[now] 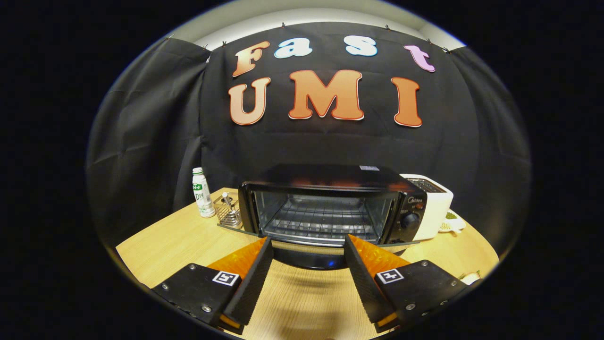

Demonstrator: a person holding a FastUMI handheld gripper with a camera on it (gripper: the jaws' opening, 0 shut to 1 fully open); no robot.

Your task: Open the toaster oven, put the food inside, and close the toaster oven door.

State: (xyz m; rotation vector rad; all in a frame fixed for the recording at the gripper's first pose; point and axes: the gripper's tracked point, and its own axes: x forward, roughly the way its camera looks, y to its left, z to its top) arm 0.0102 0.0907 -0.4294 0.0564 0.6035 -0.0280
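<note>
Spread and empty, gripper [307, 245] faced the toaster oven [330, 208], door [306, 257] down; I judged loading and closing outstanding.

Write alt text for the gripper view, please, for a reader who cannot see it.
A black toaster oven stands open on a wooden table, its rack bare, just beyond the open, empty gripper. A bottle and a wire holder stand on one side of it, a white toaster on the other.
</note>
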